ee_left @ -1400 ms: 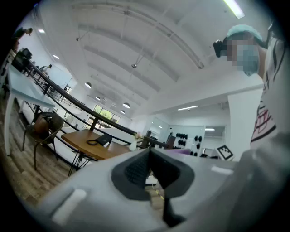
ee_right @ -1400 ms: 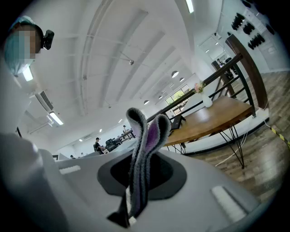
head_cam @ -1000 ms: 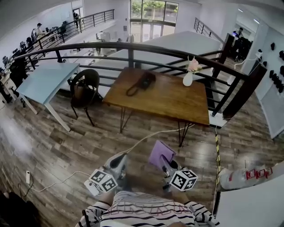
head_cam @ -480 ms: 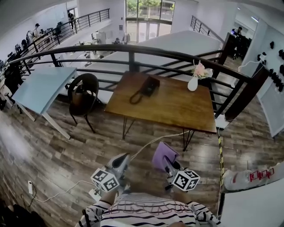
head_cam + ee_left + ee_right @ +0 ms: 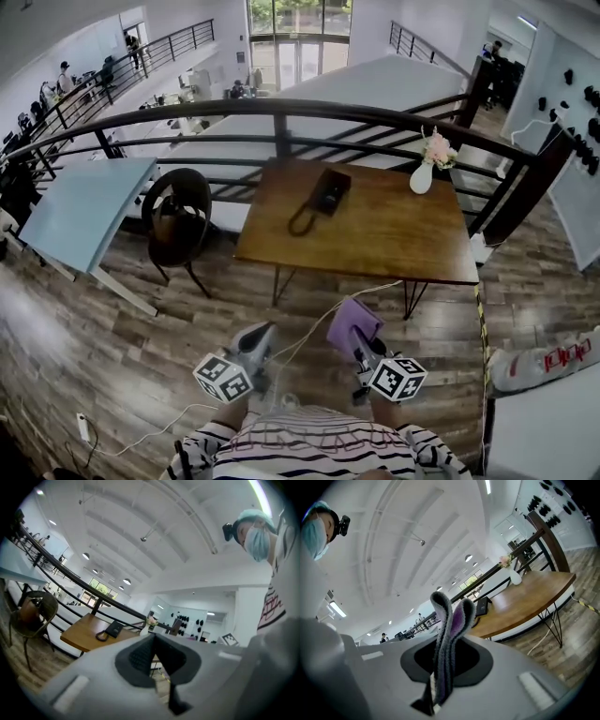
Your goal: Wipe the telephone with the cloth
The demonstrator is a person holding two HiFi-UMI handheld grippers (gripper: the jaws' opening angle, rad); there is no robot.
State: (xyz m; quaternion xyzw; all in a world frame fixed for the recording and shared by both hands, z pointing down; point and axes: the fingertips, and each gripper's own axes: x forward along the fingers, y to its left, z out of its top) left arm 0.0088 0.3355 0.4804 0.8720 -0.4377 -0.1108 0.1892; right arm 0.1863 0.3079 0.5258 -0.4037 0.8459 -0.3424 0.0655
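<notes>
Purple cloth (image 5: 349, 325) sits clamped in our right gripper (image 5: 360, 348), our left gripper (image 5: 258, 337) is closed empty, telephone (image 5: 329, 193) lies well apart on wooden table (image 5: 398, 234).

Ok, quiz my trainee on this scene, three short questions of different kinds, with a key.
1. True or false: the telephone lies on the table.
2. Which gripper holds the cloth? A left, B right, C neither.
3. What stands near the table's far right corner?
Key: 1 true. 2 B, the right gripper, jaws shut on it. 3 a vase.
</notes>
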